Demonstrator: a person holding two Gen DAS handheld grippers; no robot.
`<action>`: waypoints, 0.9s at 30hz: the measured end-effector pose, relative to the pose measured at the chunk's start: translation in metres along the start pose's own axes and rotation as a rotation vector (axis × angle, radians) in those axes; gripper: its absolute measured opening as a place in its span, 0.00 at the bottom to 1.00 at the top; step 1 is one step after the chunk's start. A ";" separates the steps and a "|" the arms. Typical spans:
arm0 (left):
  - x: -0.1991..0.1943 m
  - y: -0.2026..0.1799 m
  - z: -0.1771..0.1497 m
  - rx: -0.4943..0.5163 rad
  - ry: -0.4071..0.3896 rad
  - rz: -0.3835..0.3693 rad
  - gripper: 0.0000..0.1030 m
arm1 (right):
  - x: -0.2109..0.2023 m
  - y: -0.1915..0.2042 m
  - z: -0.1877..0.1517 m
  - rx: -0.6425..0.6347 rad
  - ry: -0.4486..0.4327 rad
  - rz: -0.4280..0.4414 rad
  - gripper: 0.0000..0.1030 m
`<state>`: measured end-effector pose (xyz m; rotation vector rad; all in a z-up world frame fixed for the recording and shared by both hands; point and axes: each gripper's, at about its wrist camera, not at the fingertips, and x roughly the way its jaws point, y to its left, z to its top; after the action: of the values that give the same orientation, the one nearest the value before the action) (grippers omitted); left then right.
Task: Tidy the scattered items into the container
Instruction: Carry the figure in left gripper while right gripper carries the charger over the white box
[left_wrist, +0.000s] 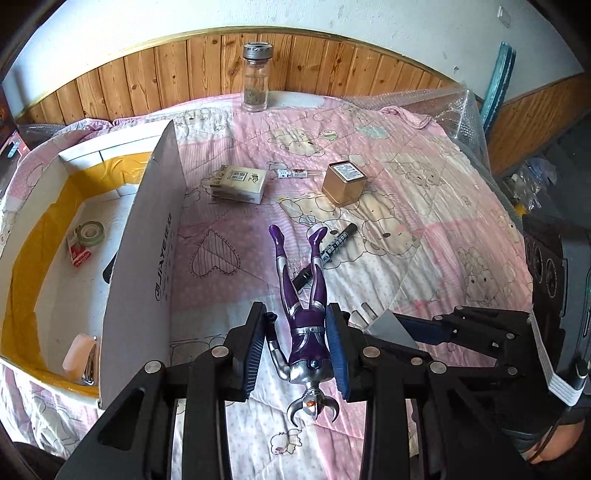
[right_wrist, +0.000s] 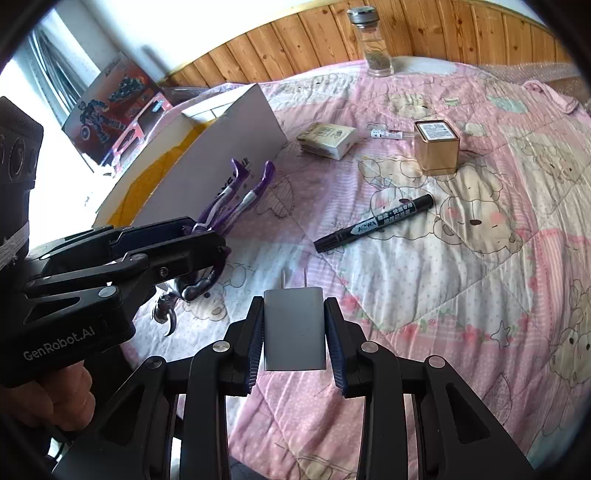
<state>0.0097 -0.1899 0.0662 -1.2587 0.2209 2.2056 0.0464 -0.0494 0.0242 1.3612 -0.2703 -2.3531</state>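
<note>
Seen from the left wrist camera, the left hand-held gripper (left_wrist: 297, 350) is clamped on a purple and silver toy figure (left_wrist: 303, 310), its ribbed blue pads pressing the figure's torsoed middle from both sides. The figure points away from the camera, legs forward and horned head nearest the lens, above a pink quilt (left_wrist: 424, 236) printed with cartoon bears. To the left stands an open cardboard box (left_wrist: 147, 266) with a tall white flap raised along its right side. Inside the box lie a roll of tape (left_wrist: 88, 232) on a small red and white pack, and a pale object in the near corner. Farther out on the quilt are a tissue packet (left_wrist: 240, 182), a small tube (left_wrist: 291, 172), a gold square tin (left_wrist: 343, 182) and a black marker (left_wrist: 327, 254) partly behind the figure's legs. A glass jar (left_wrist: 255, 77) with a grey lid stands upright near the wooden wall panelling. The right hand-held gripper (left_wrist: 399, 328) shows at the right.

From the right wrist camera, the right hand-held gripper (right_wrist: 293, 332) is closed on a grey plug adapter (right_wrist: 293, 328), prongs pointing forward, just above the quilt (right_wrist: 461, 295). At the left, the left hand-held gripper (right_wrist: 207, 236) holds the toy figure (right_wrist: 236, 199) beside the box (right_wrist: 221, 147). The marker (right_wrist: 373, 223), tin (right_wrist: 437, 146), tissue packet (right_wrist: 328, 140) and jar (right_wrist: 373, 40) lie beyond.
</note>
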 end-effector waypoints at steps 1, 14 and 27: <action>-0.002 -0.001 -0.001 0.000 -0.004 -0.003 0.33 | -0.001 0.002 -0.001 -0.003 -0.001 0.000 0.33; -0.027 0.002 -0.005 -0.022 -0.059 -0.013 0.33 | -0.019 0.029 0.001 -0.043 -0.028 0.019 0.33; -0.054 0.015 0.000 -0.044 -0.116 -0.010 0.33 | -0.033 0.060 0.013 -0.098 -0.054 0.045 0.33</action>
<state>0.0218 -0.2243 0.1087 -1.1478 0.1205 2.2776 0.0641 -0.0892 0.0783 1.2345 -0.1962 -2.3364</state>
